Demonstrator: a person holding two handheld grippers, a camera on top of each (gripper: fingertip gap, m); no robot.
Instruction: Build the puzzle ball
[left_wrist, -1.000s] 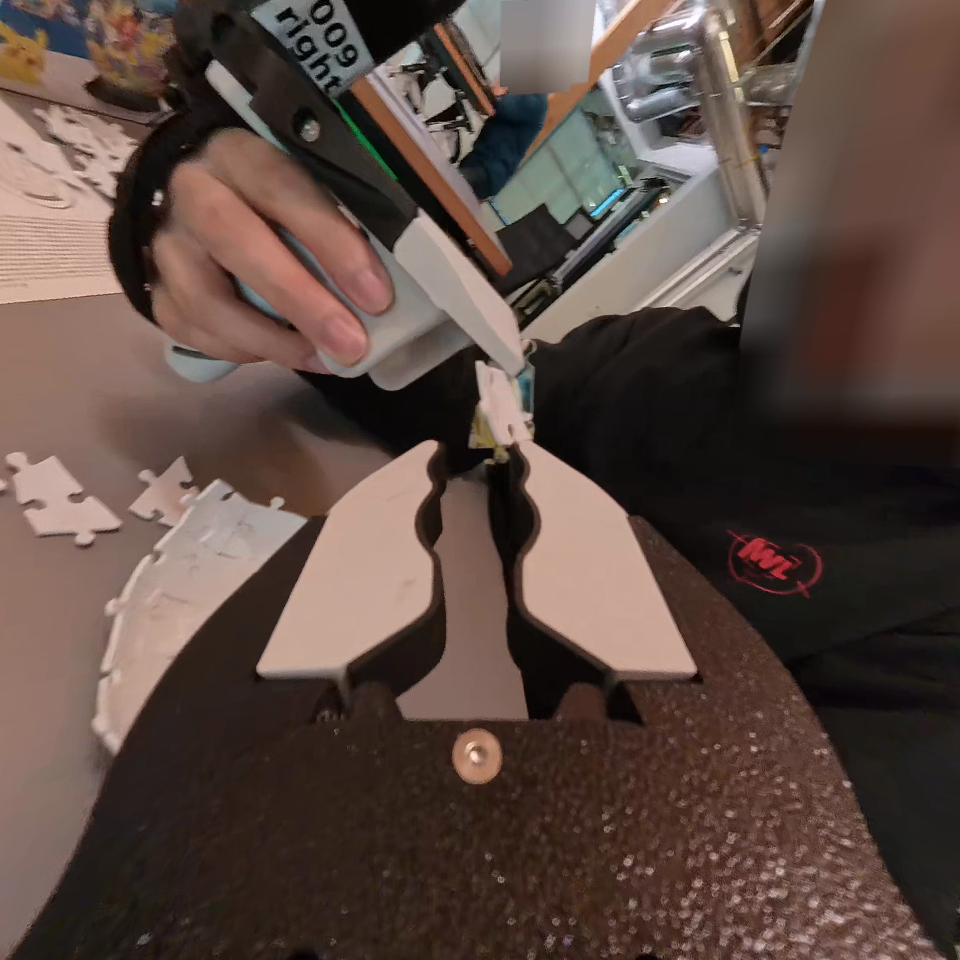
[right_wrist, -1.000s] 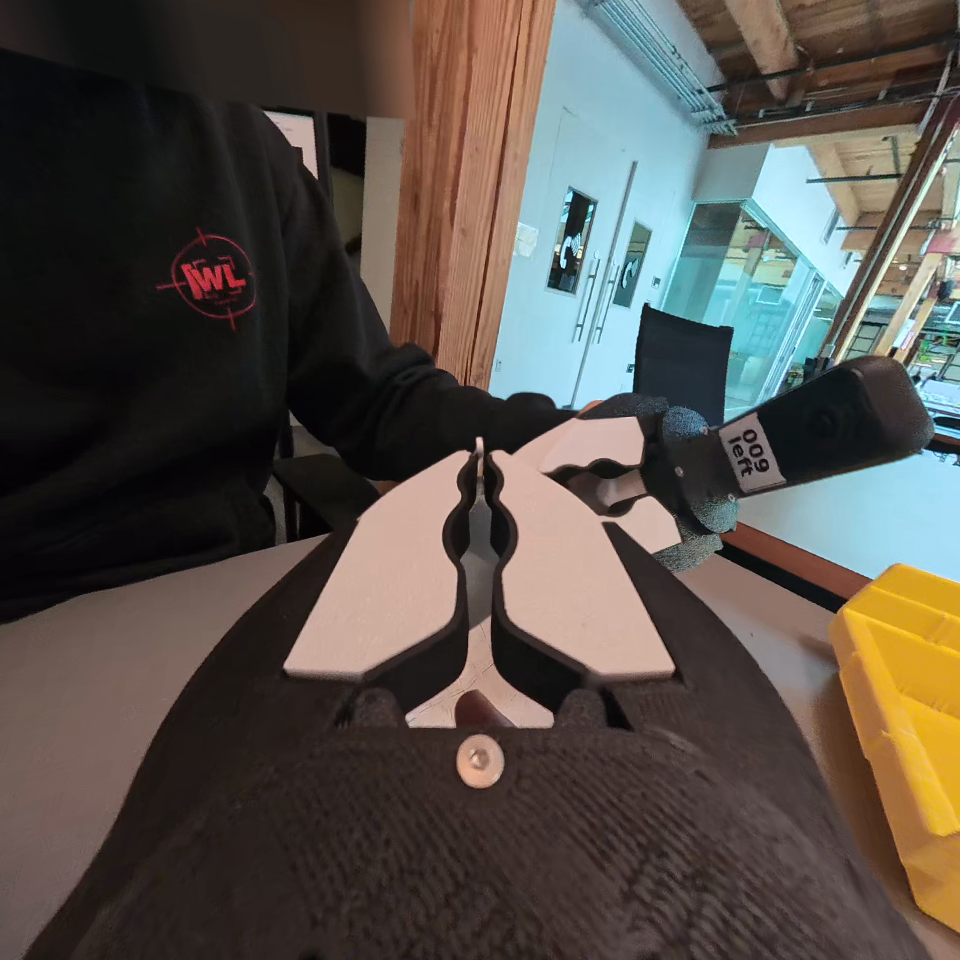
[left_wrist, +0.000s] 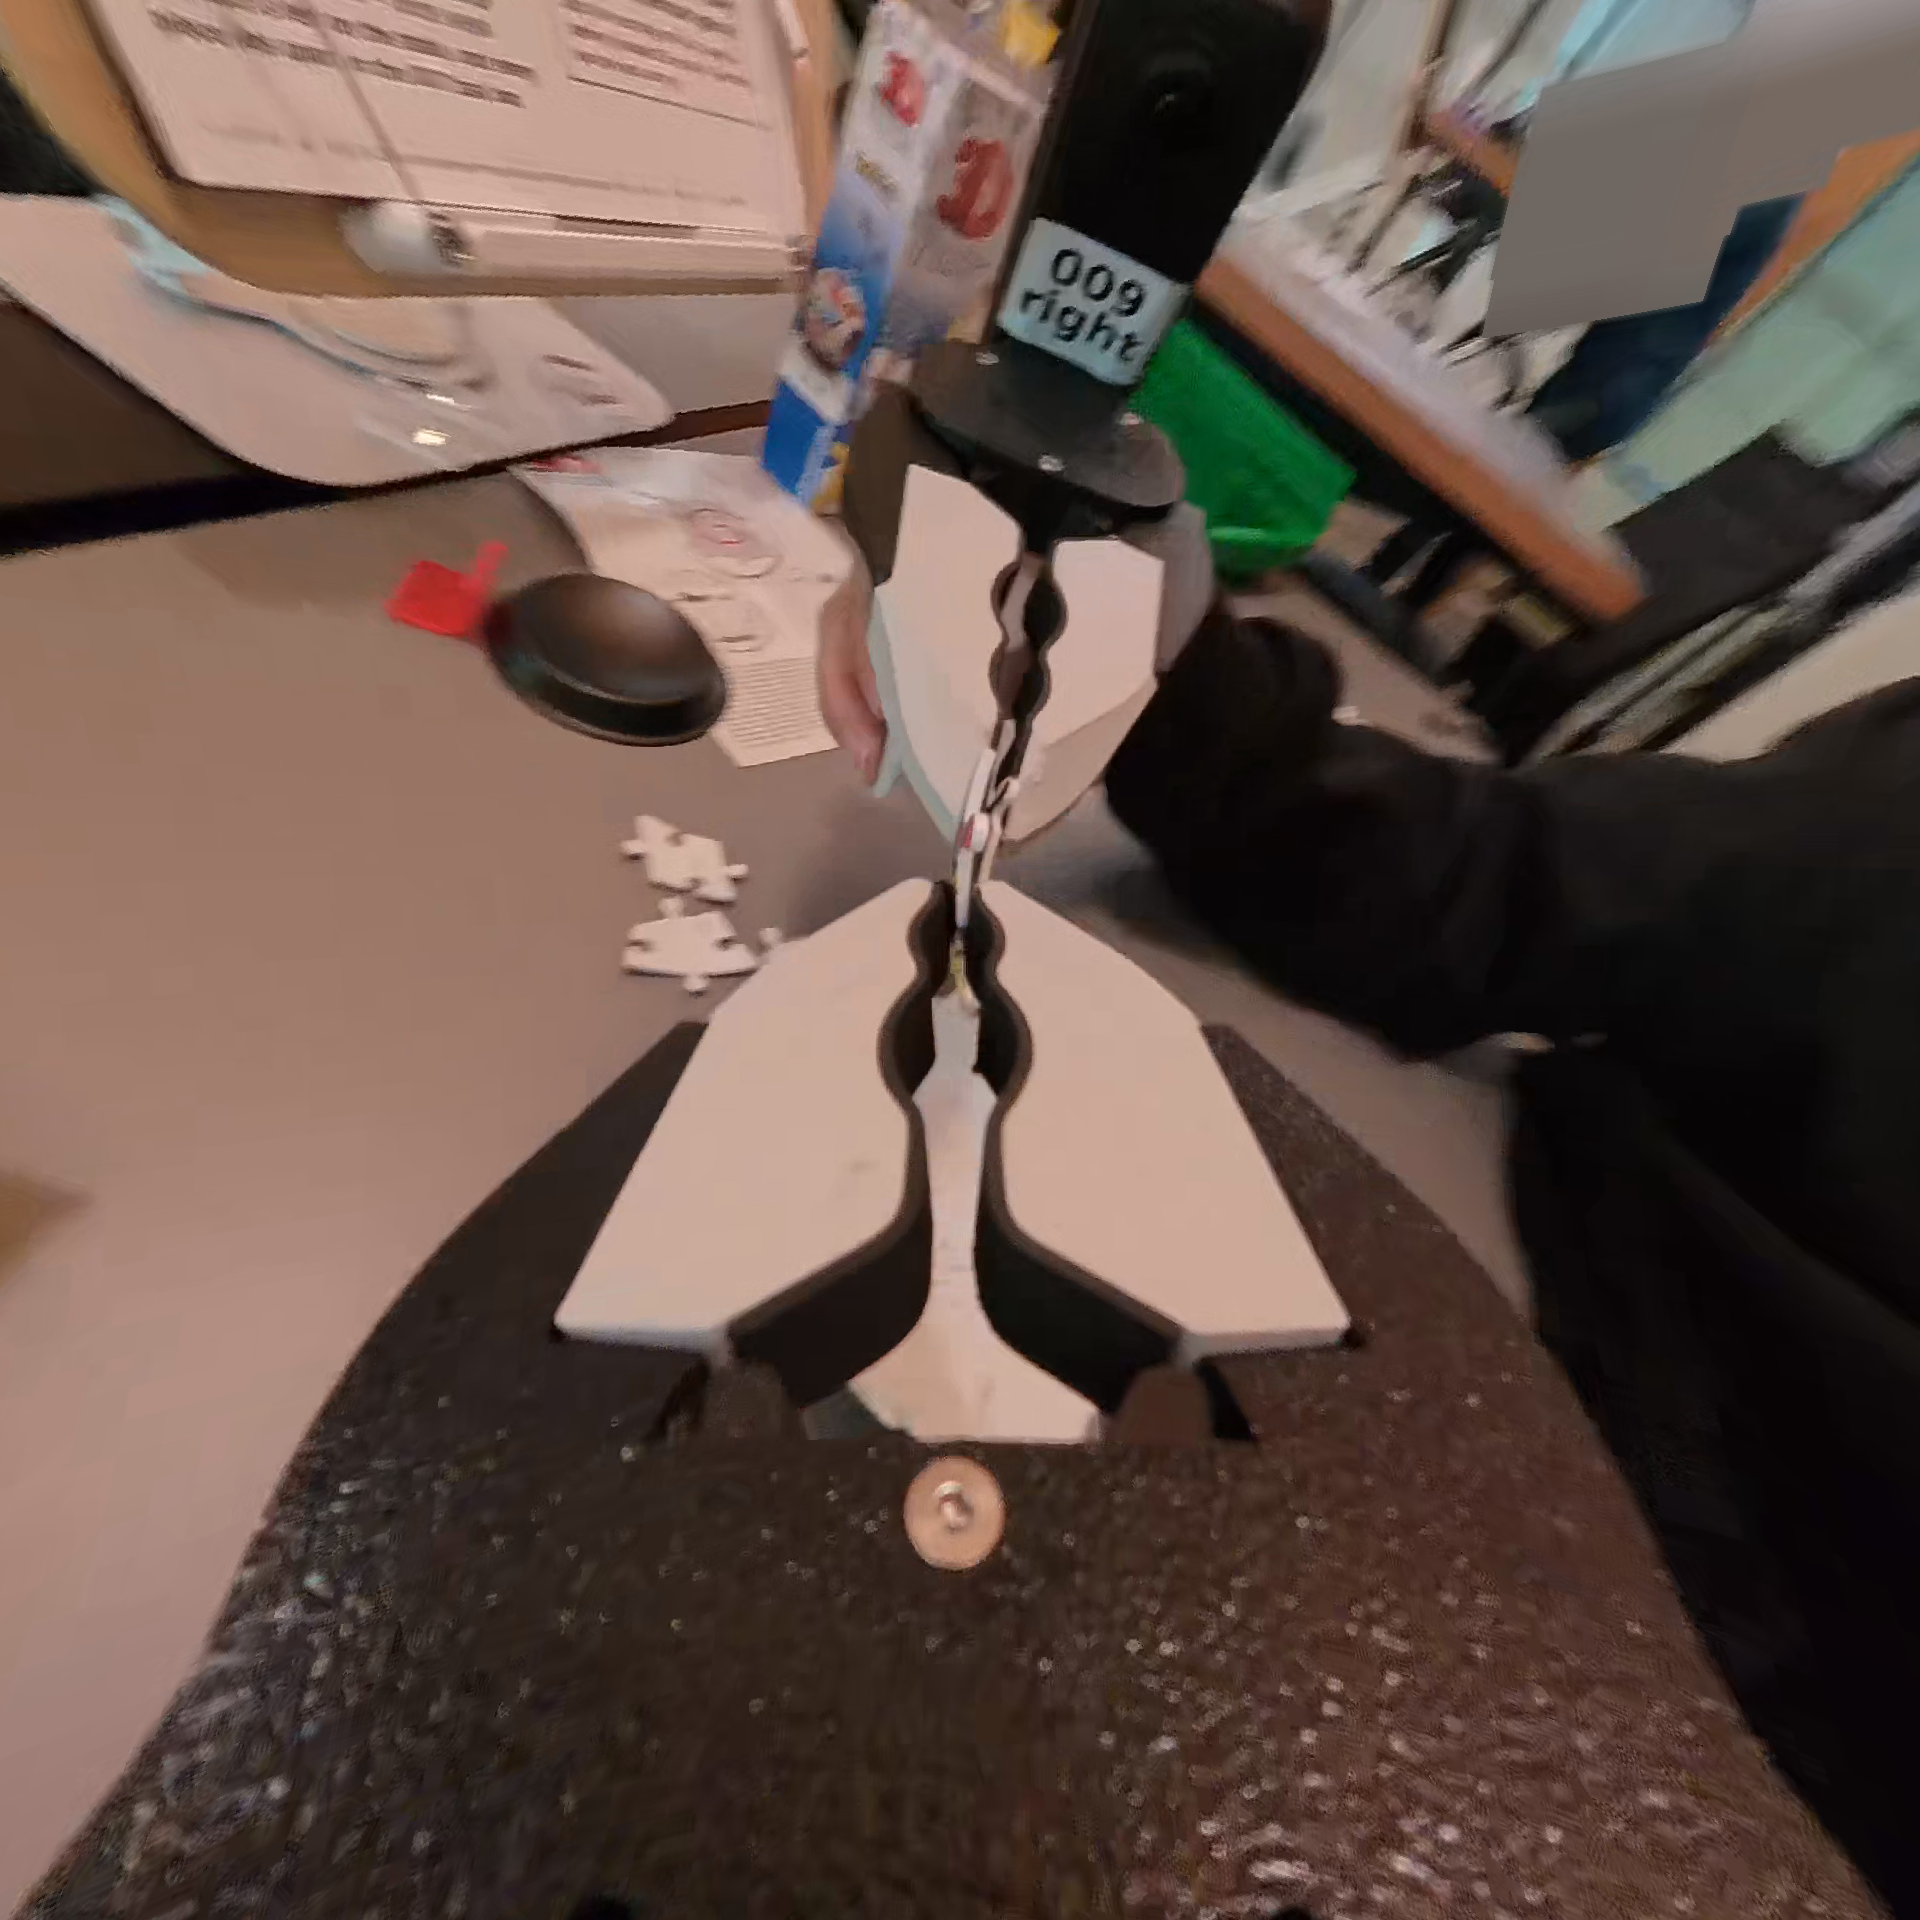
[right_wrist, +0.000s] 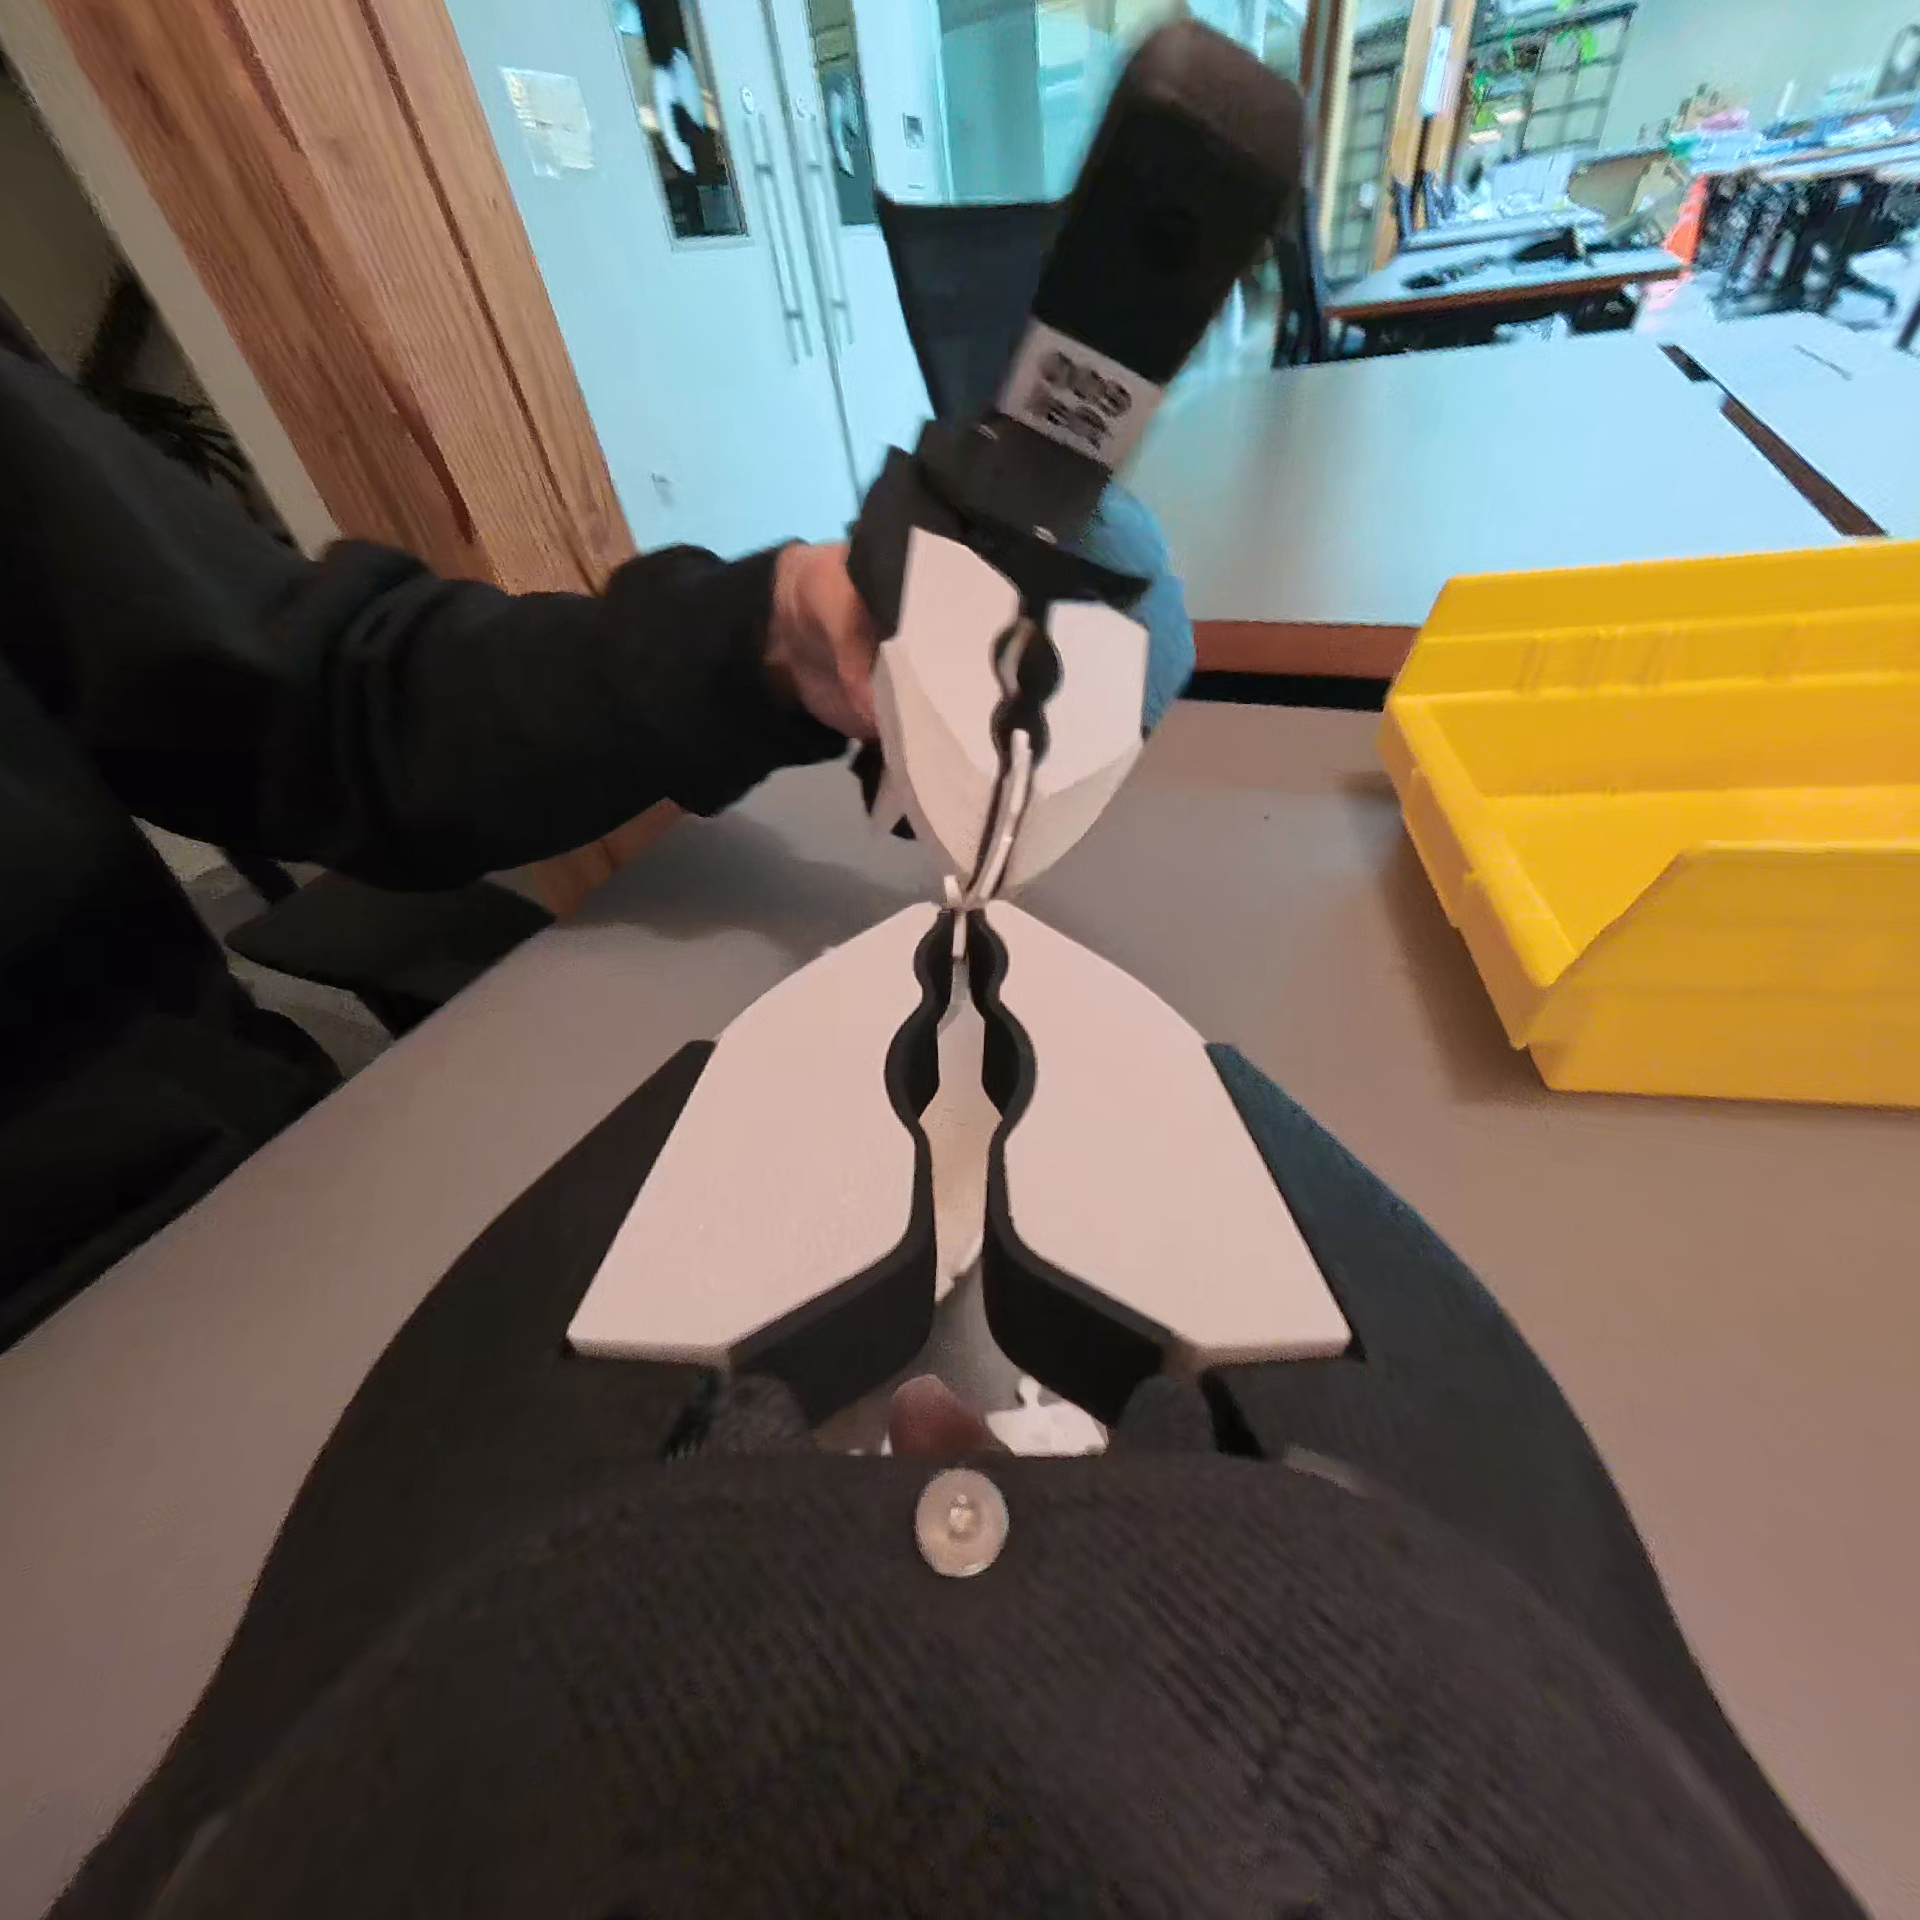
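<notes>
My left gripper (left_wrist: 961, 906) is shut on a white puzzle piece (left_wrist: 961, 971), seen edge-on between its tips. My right gripper (left_wrist: 987, 821) faces it tip to tip and is shut on another edge-on puzzle piece (left_wrist: 977, 831). The two pieces touch where the tips meet, above the table. In the right wrist view my right gripper (right_wrist: 961, 920) pinches its piece (right_wrist: 951, 956), and the left gripper (right_wrist: 982, 883) opposite holds its piece (right_wrist: 1006, 816). Two loose white pieces (left_wrist: 686, 862) lie on the table to the left.
A black round stand (left_wrist: 613, 660), a red part (left_wrist: 442, 597), an instruction sheet (left_wrist: 769, 717), the puzzle box (left_wrist: 894, 260) and a cardboard box (left_wrist: 416, 135) sit behind. A yellow bin (right_wrist: 1662, 831) stands at the right. A person's black sleeve (left_wrist: 1455, 883) crosses the right side. Left and right tips are no more than a few centimetres apart.
Both grippers have swung round and now face each other tip to tip. My left gripper's fingers have closed together. The part-built white shell at the left is out of view.
</notes>
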